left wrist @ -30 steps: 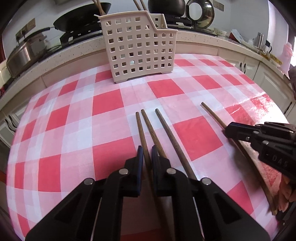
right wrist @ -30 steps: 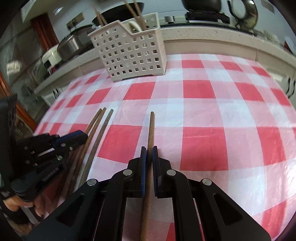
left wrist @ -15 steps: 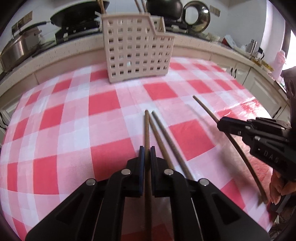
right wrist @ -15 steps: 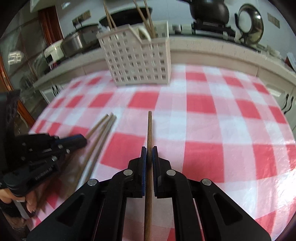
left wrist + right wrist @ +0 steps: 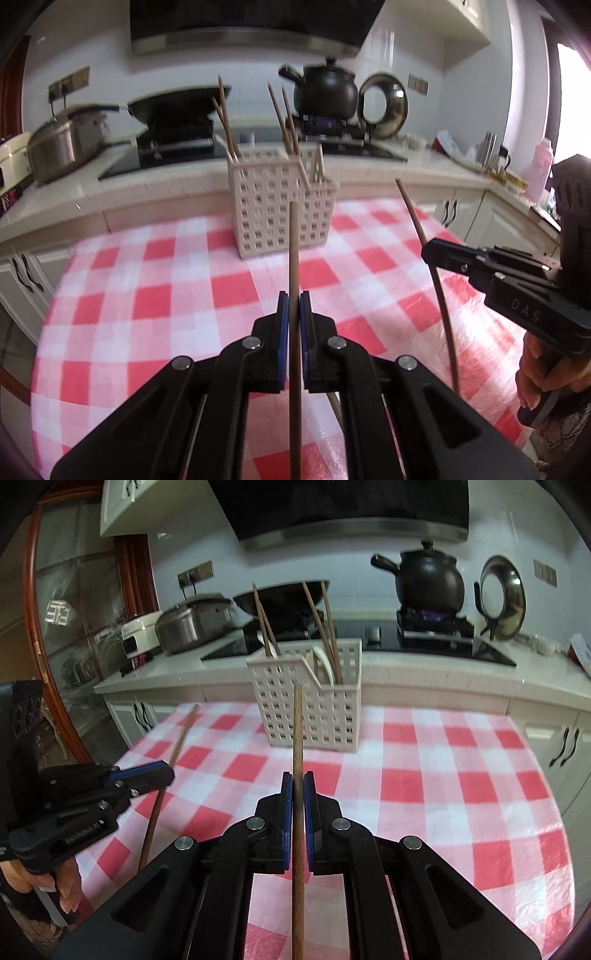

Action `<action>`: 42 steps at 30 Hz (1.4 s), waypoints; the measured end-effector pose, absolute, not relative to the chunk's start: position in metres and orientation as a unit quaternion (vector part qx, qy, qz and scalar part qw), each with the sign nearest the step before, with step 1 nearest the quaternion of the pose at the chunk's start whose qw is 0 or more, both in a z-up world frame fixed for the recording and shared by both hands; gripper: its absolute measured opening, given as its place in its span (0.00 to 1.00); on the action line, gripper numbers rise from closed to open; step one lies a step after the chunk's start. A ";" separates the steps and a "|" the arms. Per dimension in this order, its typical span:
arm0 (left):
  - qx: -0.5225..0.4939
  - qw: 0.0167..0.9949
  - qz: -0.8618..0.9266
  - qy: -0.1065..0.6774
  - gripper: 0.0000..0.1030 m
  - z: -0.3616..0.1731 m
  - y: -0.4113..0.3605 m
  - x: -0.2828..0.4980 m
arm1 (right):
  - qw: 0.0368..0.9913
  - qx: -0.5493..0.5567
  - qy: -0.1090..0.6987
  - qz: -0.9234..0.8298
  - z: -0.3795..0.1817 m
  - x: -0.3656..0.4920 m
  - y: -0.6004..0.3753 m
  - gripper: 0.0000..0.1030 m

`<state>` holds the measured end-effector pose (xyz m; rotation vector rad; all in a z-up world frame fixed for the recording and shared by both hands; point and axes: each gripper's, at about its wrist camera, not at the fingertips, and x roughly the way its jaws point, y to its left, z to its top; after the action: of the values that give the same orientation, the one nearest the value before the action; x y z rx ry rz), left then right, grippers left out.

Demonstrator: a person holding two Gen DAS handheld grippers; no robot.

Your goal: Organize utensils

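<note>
We have one chopstick clamped in each gripper, left (image 5: 291, 314) and right (image 5: 298, 794), jaws closed on them, both lifted off the bench (image 5: 461, 775). Basket (image 5: 314, 701) already holds several chopsticks. Left to do: drop these two in; maybe one more sits under the left gripper.

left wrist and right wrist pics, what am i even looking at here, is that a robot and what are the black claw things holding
No robot: a person holds a two-finger gripper in each hand, and each has a camera looking along its fingers. One picture is from the left gripper, the other from the right gripper. Each is shut on one wooden chopstick: the left chopstick and the right chopstick, both lifted above the red-checked tablecloth. Ahead stands a white utensil basket that already holds chopsticks. Each gripper also shows in the other's picture.
</note>
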<state>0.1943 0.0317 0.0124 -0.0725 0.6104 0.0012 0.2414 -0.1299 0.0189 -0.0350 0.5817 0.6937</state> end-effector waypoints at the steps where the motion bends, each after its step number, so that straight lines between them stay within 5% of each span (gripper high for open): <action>1: -0.037 0.955 0.001 0.294 0.06 0.019 0.033 0.190 | 0.901 -0.017 0.275 0.336 0.023 0.239 -0.131 0.06; 25: -0.032 0.984 0.026 0.171 0.06 0.068 0.028 0.129 | 0.917 -0.018 0.199 0.346 0.060 0.194 -0.140 0.06; 42: -0.028 0.987 0.017 0.157 0.06 0.078 0.031 0.154 | 0.923 -0.016 0.173 0.343 0.078 0.211 -0.135 0.06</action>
<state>0.1538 0.0308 0.0781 -0.0564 0.3162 0.0347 0.2114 -0.1346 0.0775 -0.0329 0.3548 0.7046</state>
